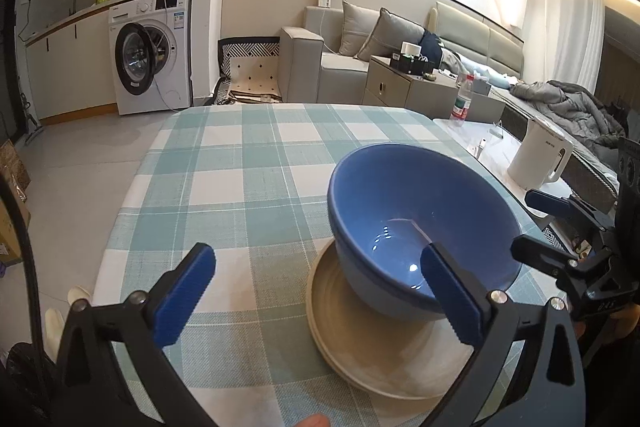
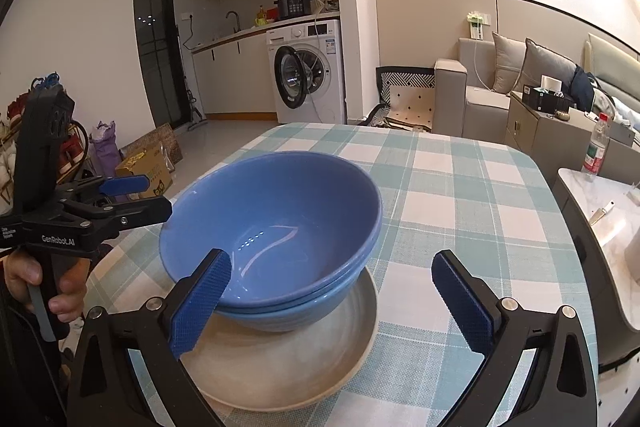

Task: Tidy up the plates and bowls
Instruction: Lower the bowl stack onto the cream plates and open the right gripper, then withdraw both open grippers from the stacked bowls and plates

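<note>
Both grippers, left (image 1: pixel 316 301) and right (image 2: pixel 334 301), have fingers spread, holding nothing. Bowls (image 2: pixel 276 227) sit nested on stacked plates (image 2: pixel 288 359) on the counter (image 2: pixel 460 195); stacking seems finished, so next comes backing away.

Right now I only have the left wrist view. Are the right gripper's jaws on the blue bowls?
Observer: No. The right gripper has its jaws wide open with nothing pressed between them. The blue bowls sit just beyond its left finger.
Operator: How does my left gripper look from there?
Observer: The left gripper is side-on, jaws apart, at the bowls' left rim. A hand grips its handle.
Operator: What's right of the bowls?
Observer: Only checked tablecloth shows, up to the table's edge.
</note>
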Available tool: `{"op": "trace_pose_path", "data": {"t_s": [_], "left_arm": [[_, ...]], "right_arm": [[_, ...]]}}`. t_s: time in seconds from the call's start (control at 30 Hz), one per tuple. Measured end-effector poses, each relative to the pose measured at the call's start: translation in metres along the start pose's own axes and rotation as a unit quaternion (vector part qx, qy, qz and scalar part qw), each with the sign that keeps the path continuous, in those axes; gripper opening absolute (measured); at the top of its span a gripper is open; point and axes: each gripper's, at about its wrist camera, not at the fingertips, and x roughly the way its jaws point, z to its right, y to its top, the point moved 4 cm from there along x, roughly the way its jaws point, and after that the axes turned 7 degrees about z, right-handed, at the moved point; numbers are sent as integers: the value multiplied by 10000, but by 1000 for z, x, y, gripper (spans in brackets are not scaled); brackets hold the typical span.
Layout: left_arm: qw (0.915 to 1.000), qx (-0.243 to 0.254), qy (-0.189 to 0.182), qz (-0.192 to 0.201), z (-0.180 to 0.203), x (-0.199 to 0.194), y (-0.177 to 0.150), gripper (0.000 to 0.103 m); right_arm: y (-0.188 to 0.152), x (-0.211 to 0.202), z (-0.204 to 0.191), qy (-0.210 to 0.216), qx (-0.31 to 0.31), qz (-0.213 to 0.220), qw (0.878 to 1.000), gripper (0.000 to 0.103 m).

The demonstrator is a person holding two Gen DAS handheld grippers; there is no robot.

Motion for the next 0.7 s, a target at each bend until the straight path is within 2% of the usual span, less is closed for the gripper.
{"op": "trace_pose_path", "data": {"t_s": [0.4, 0.7], "left_arm": [[9977, 307, 192, 567, -7, -20, -20, 103], [9965, 108, 169, 817, -15, -24, -34, 103]], "right_arm": [[-16, -20, 0, 165, -64, 396, 9991, 102], [-28, -24, -1, 305, -111, 521, 9981, 102]]}}
